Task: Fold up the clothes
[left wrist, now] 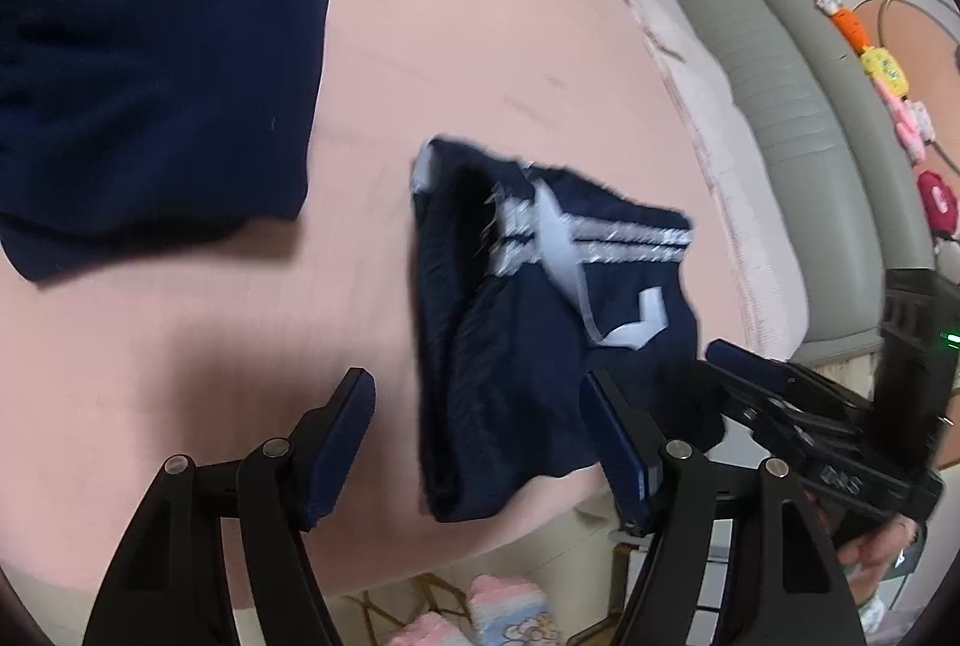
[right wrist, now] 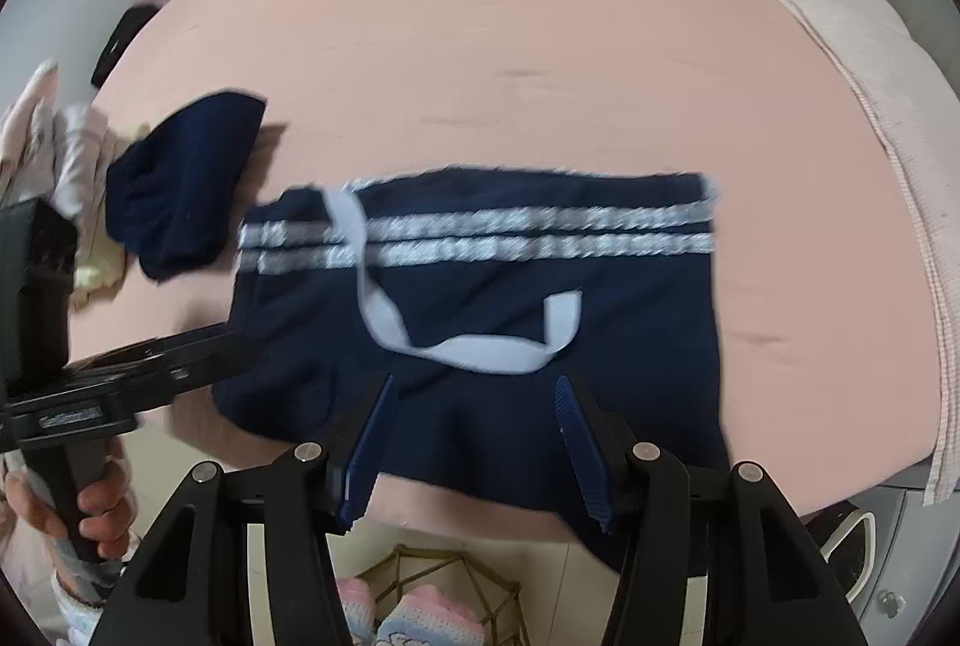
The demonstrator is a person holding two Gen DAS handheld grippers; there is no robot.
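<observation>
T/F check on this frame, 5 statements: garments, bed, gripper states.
1. The striped navy garment lies on a pink bed sheet. True.
2. The right hand-held gripper is clamped on the garment. False: its fingers stand apart above the cloth, with nothing pinched.
3. A second, plain navy garment lies apart from the striped one. True.
4. The striped garment has three silvery stripes. False: two show.
5. The left hand-held gripper holds a white strap. False: its jaws are open and empty; the white strap lies on the garment.
</observation>
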